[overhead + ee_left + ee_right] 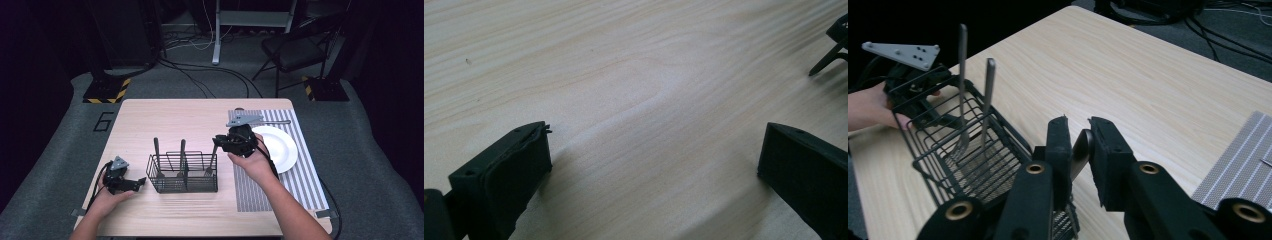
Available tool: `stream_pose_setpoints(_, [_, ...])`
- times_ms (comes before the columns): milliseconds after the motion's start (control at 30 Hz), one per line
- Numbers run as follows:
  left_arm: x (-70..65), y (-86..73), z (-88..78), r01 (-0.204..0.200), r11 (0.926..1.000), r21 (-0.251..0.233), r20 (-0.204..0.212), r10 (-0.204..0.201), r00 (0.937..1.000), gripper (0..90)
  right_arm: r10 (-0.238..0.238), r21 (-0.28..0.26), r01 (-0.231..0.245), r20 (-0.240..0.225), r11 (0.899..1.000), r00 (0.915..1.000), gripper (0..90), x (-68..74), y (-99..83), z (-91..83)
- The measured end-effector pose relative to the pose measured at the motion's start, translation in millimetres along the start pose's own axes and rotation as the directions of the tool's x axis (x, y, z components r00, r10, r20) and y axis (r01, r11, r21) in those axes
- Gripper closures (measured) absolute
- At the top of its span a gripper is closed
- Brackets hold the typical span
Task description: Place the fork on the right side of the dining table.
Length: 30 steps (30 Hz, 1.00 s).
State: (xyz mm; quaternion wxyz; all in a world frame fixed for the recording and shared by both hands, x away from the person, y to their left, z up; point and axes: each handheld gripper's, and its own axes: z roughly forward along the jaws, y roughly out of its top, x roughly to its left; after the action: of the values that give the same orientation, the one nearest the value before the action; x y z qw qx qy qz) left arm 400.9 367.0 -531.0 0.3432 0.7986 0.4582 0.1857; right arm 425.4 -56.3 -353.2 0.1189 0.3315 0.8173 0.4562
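Two grippers are at work, taken left to right. Left gripper [142, 182] rests low on the table [165, 120], jaws standing apart with bare wood between them, just beside the left end of the wire caddy [183, 174] — not touching it that I can tell. Two utensil handles [156, 150] stand upright in the caddy's left and middle compartments. Right gripper [1079, 132] is above the right compartment, its jaws pressed onto the handle of a third utensil [1081, 152]; which kind it is I cannot tell. Right again lie the striped placemat [252, 190] and the white plate [282, 147]. Judgement: draw the utensil straight up — any tilt risks snagging the wire and dragging the caddy.
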Motion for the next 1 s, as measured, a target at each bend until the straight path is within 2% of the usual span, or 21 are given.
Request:
stream_pose_setpoints(100, [0.0,0.0,0.0,0.0,1.0,0.0,0.0,0.0,1.0,0.4,-0.008,0.001,0.008,-0.019,1.0,0.9998,83.0,5.8,2.8,-1.6])
stream_pose_setpoints(233, [0.0,0.0,0.0,0.0,1.0,0.0,0.0,0.0,1.0,0.4,-0.045,0.002,0.045,-0.052,0.999,0.9976,85.1,15.6,6.6,-2.1])
stream_pose_setpoints(400, [0.0,0.0,0.0,0.0,1.0,0.0,0.0,0.0,1.0,0.4,-0.056,0.005,0.057,-0.09,0.998,0.9944,86.7,26.2,10.6,-1.1])
stream_pose_setpoints(567, [0.0,0.0,0.0,0.0,1.0,0.0,0.0,0.0,1.0,0.4,-0.09,0.021,0.092,-0.09,0.996,0.9919,86.8,32.0,14.5,0.0])
stream_pose_setpoints(1000, [0.0,0.0,0.0,0.0,1.0,0.0,0.0,0.0,1.0,0.3,-0.097,0.009,0.098,-0.086,0.995,0.9916,86.8,36.6,27.8,-9.1])
